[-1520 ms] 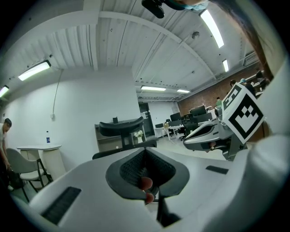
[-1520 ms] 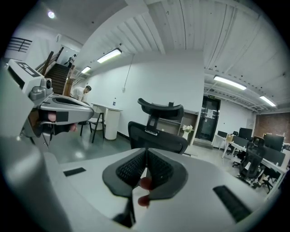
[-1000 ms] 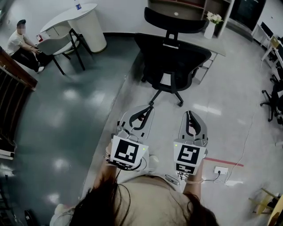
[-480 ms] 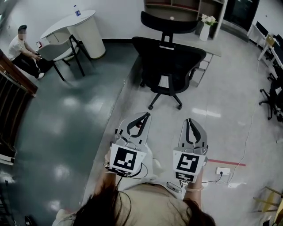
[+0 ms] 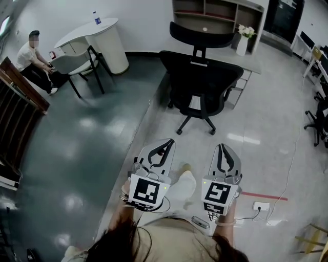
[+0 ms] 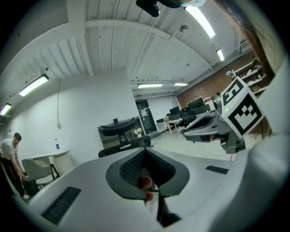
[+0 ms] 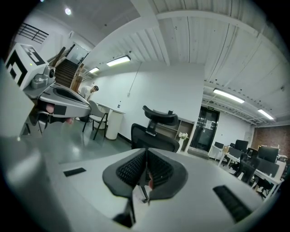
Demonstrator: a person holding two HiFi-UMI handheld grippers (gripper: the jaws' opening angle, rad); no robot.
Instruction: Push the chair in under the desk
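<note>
Left gripper (image 5: 164, 145) and right gripper (image 5: 223, 150) are clenched, empty, well apart from the chair (image 5: 202, 84) before the desk (image 5: 253, 55) (it stands on castors); an off-centre push could swivel it aside.

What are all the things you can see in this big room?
office chair: one, black, middle, in front of the desk
desk: one, pale grey, behind the office chair
vase: one, white with white flowers, on the desk
shelf unit: one, brown and white, far wall
round table: one, white, far left
bottle: one, pale, on the round table
side chair: one, grey with black legs, by the round table
seated person: one, white top, far left
socket strip: one, white, floor at right
left gripper: one, white, fingers shut, empty
right gripper: one, white, fingers shut, empty
</note>
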